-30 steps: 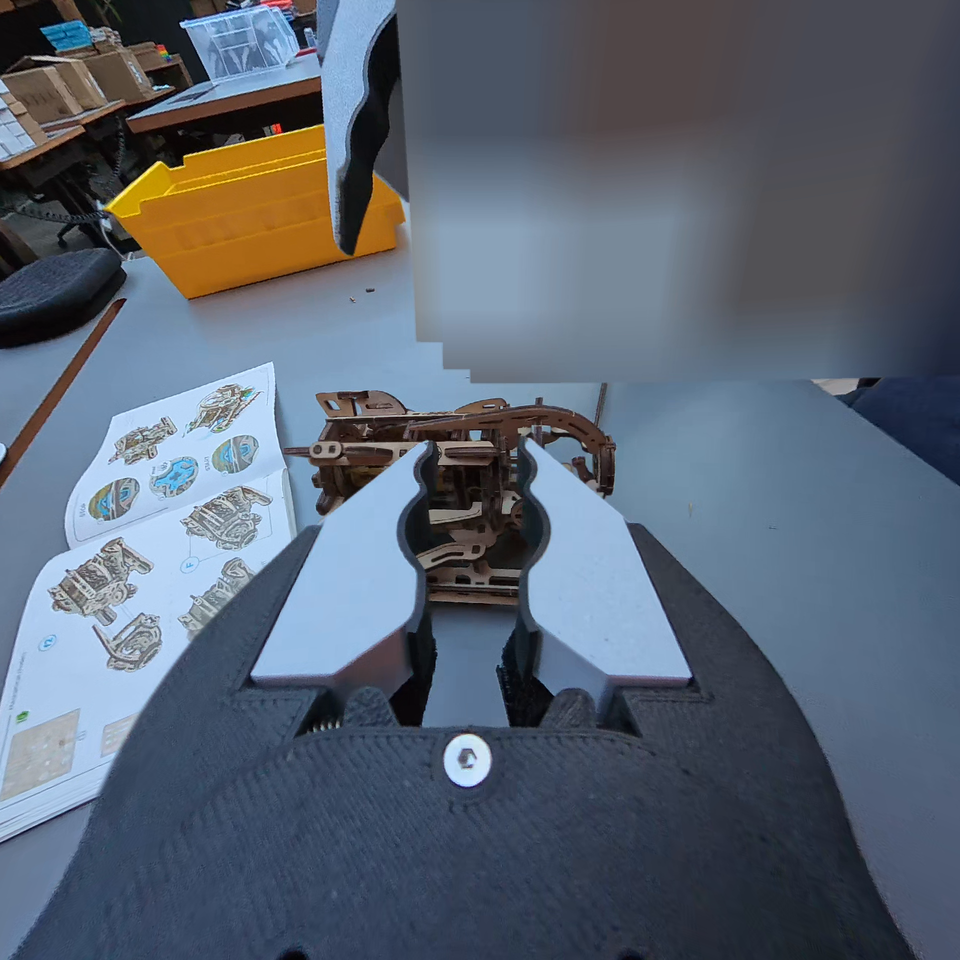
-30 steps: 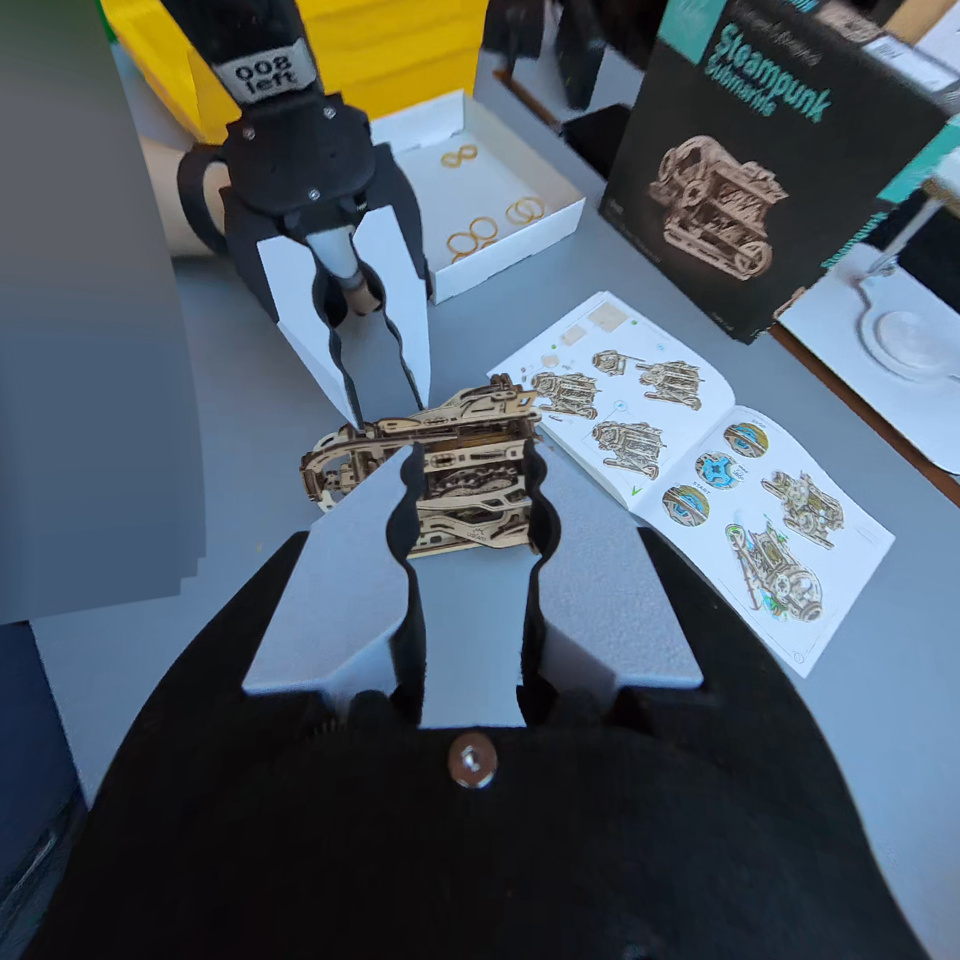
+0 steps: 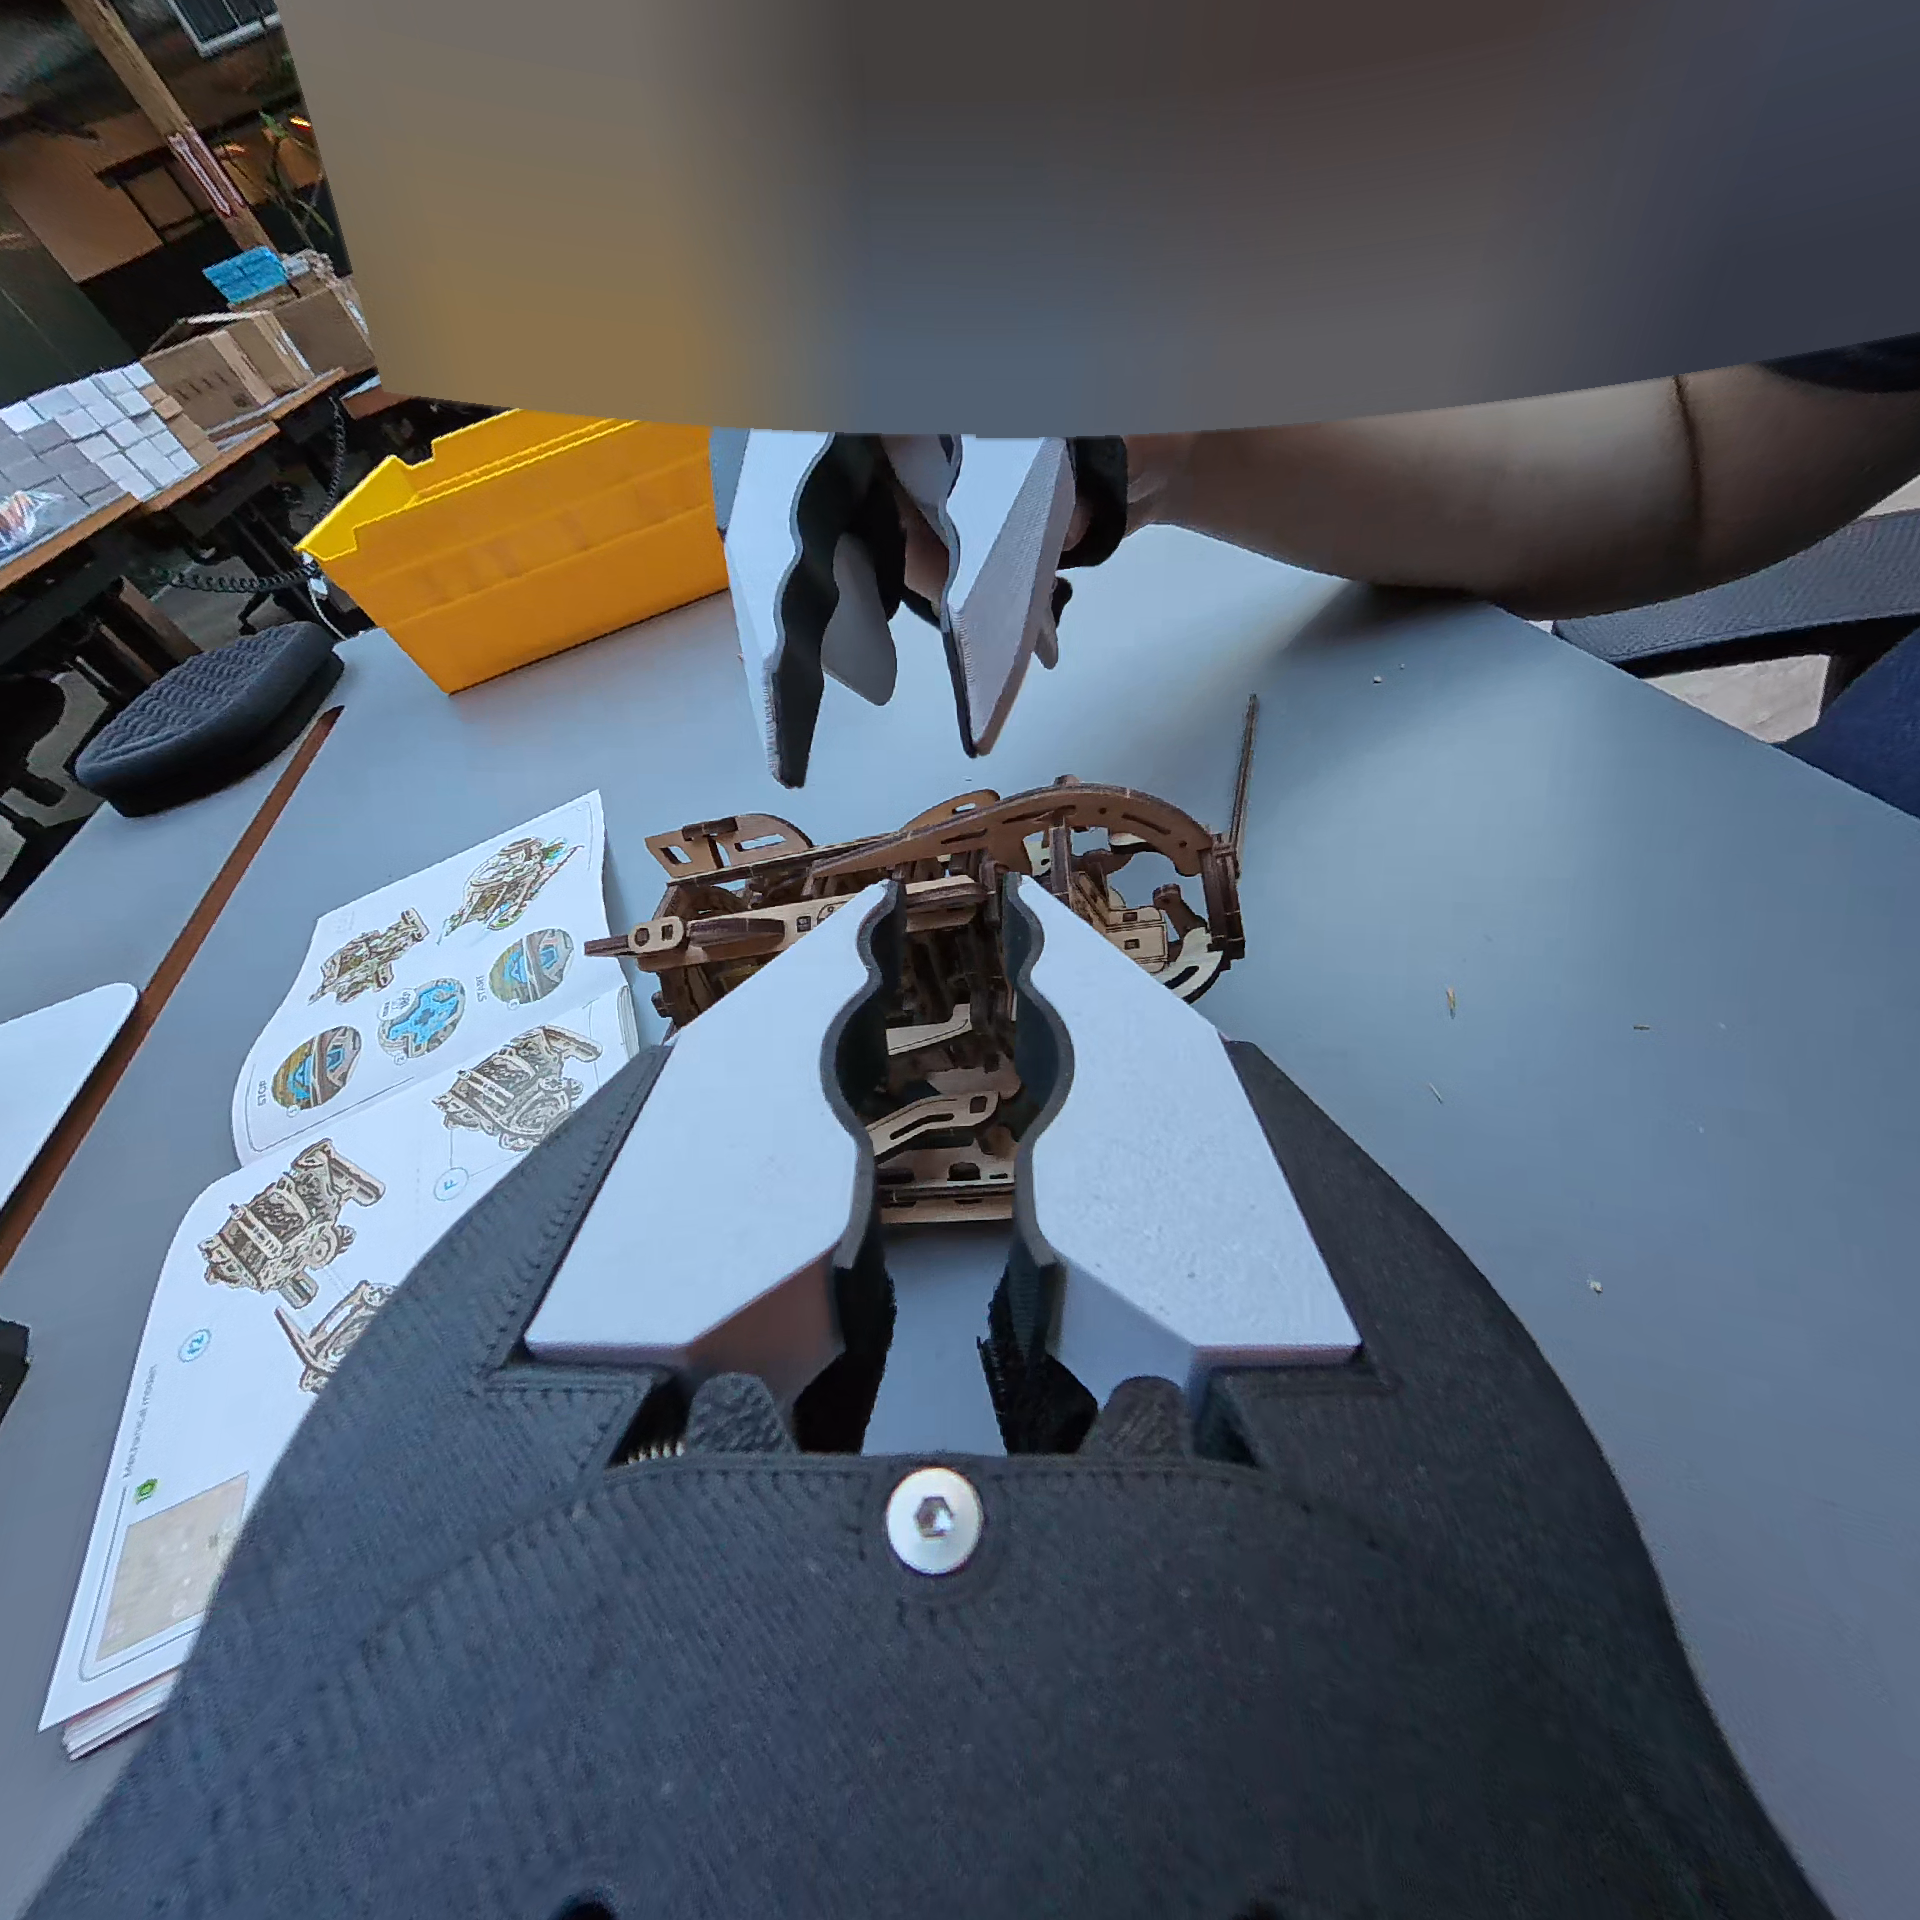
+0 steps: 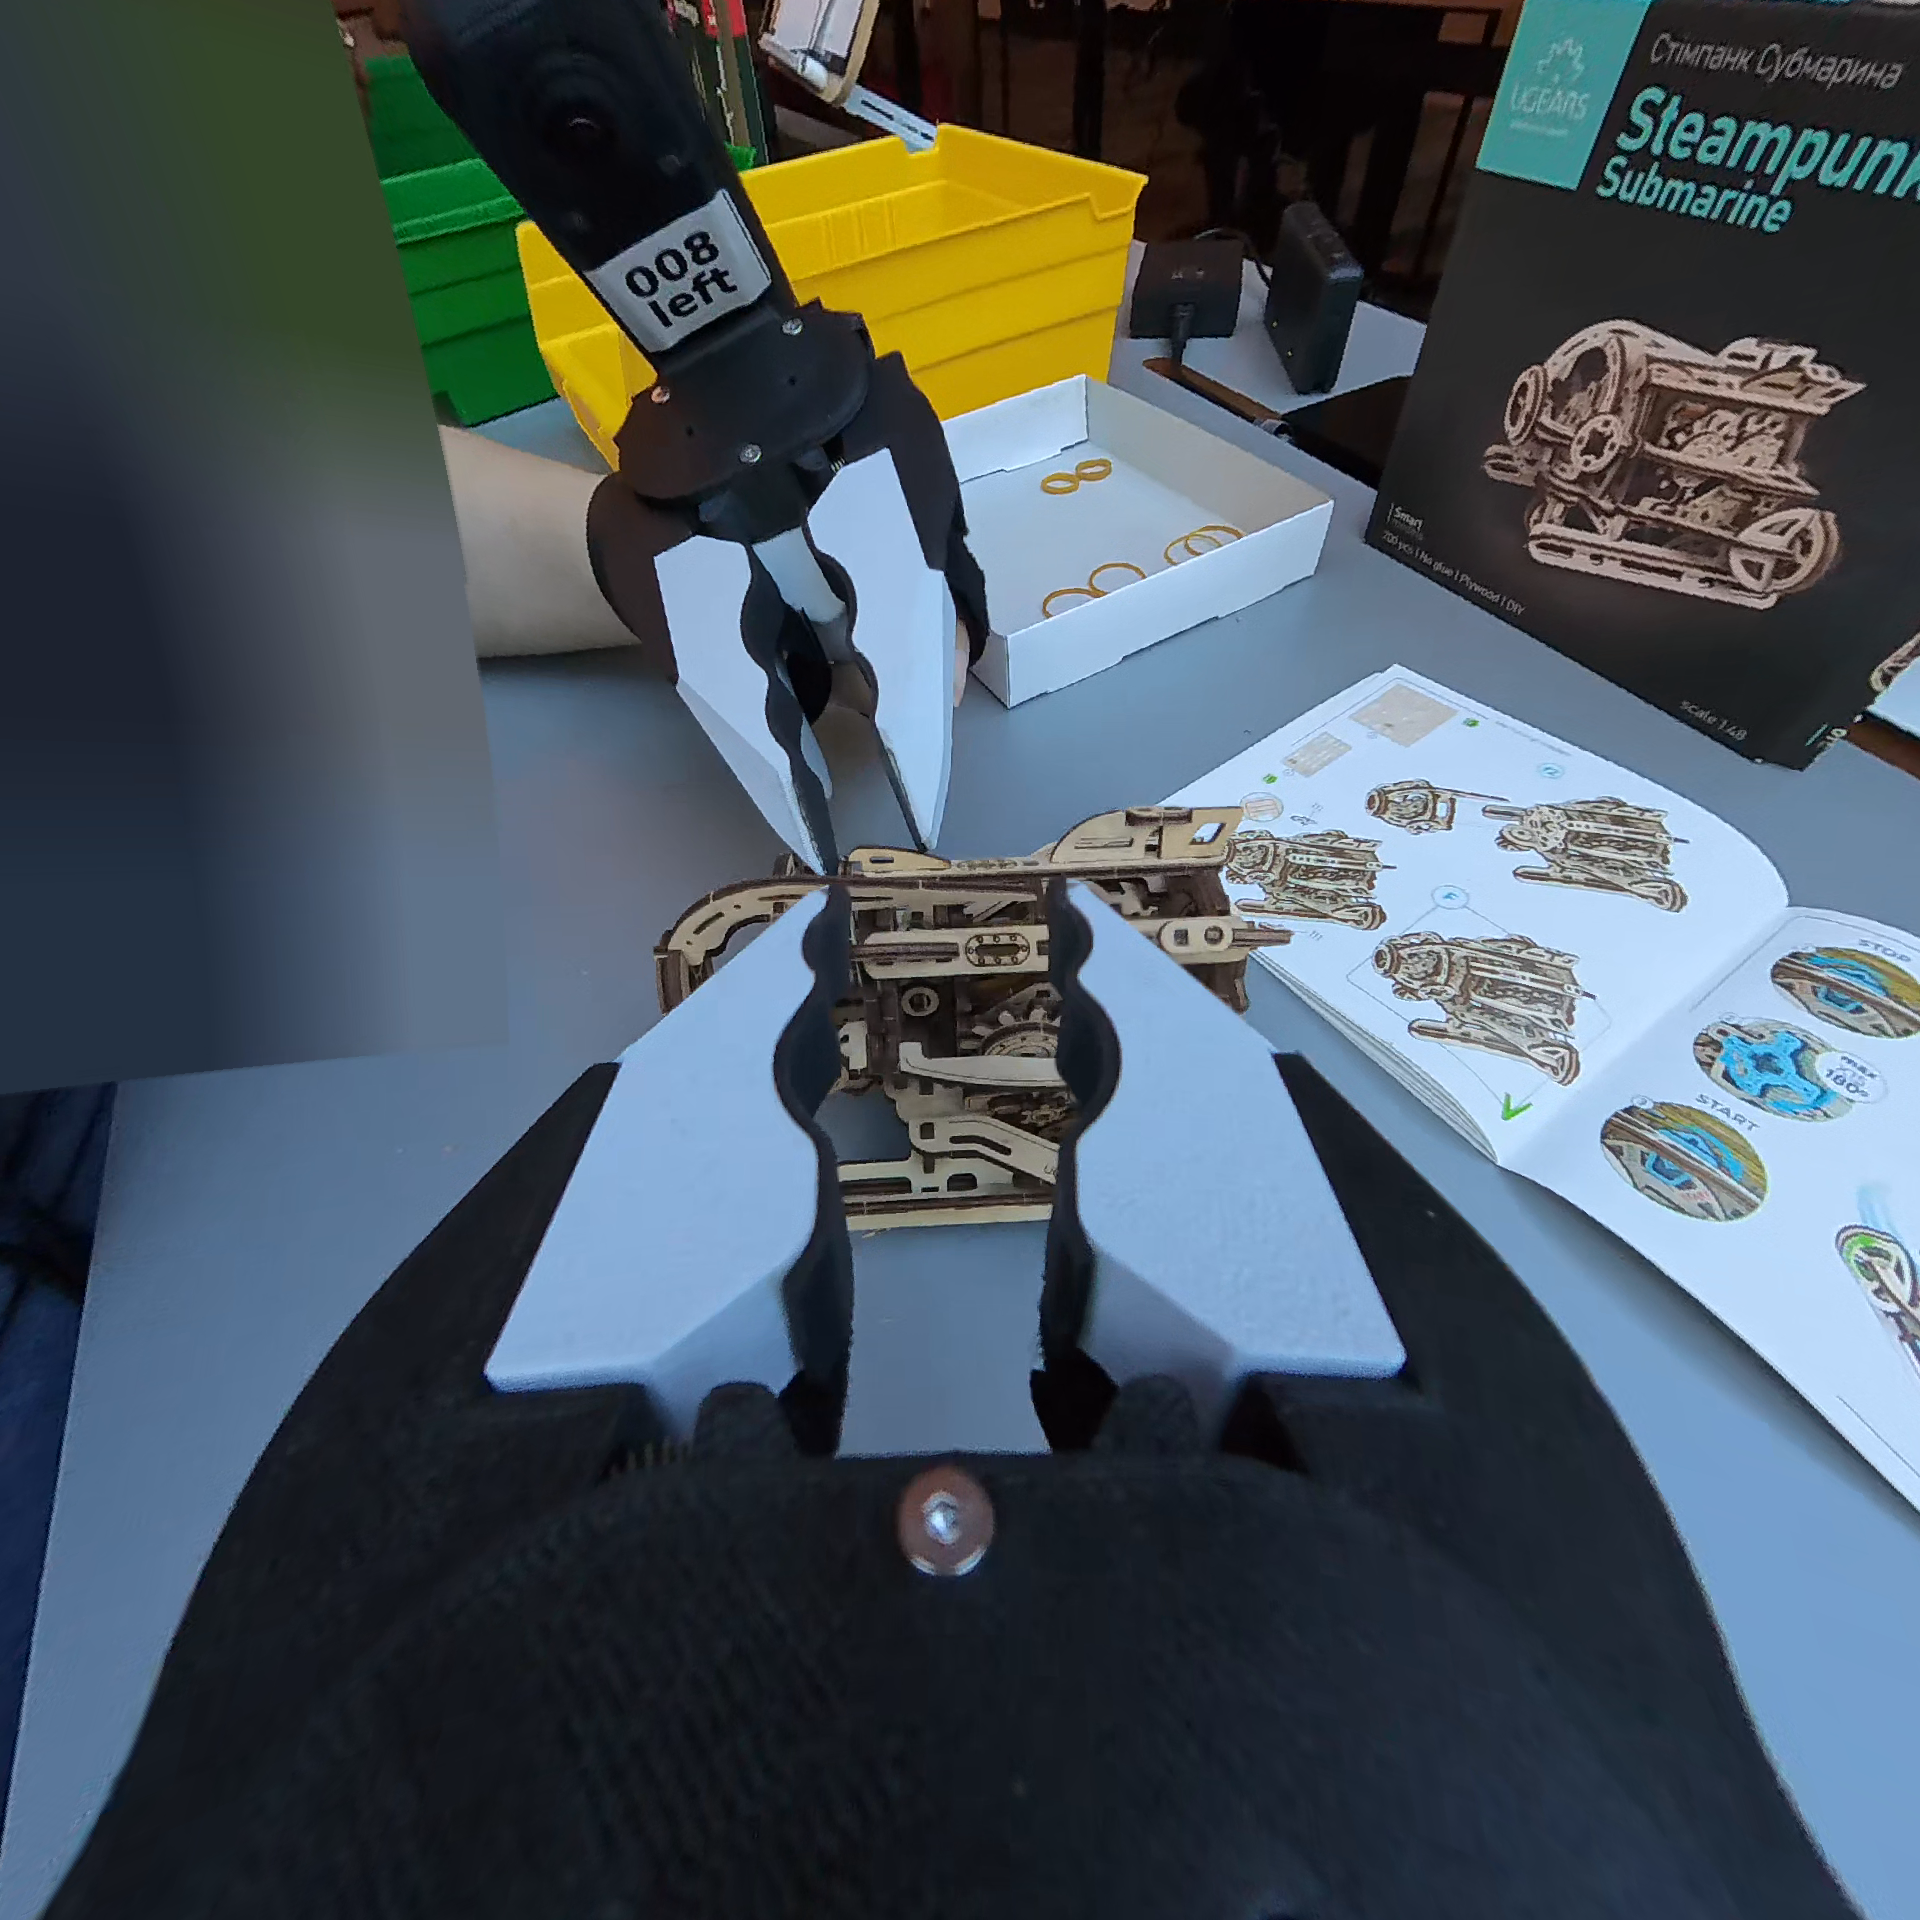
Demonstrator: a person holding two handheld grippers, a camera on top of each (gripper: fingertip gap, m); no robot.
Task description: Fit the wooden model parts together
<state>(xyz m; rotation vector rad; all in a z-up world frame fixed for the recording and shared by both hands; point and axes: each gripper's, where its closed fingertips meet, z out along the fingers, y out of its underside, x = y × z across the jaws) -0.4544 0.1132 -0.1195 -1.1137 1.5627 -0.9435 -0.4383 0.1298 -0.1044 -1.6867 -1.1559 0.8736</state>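
- The wooden model [image 4: 951, 1023] stood on the grey bench [image 4: 582, 790], between my two grippers and just beside the open instruction booklet [image 4: 1558, 935].
- My left gripper [image 3: 948, 902] hung over one side of the model with a narrow gap between its jaws, holding nothing; whether the tips touched the wood I could not tell.
- My right gripper [image 4: 948, 899] faced it from the opposite side, its gap somewhat wider, also empty.
- The model was thin fretwork of arches, gears and slotted plates. Closing on the curved arch [image 3: 1101, 816] instead of the solid frame could, I judged, snap it or pop a joint loose.
- With neither gripper yet clamped, a push from one side would likely slide the light model across the smooth bench rather than seat anything.
- Both grippers sat close over the same small body, so they could knock each other or block my view of the joint.
- A thin wooden stick [image 3: 1244, 764] lay beyond the model; a sweep of my right gripper could send it rolling.
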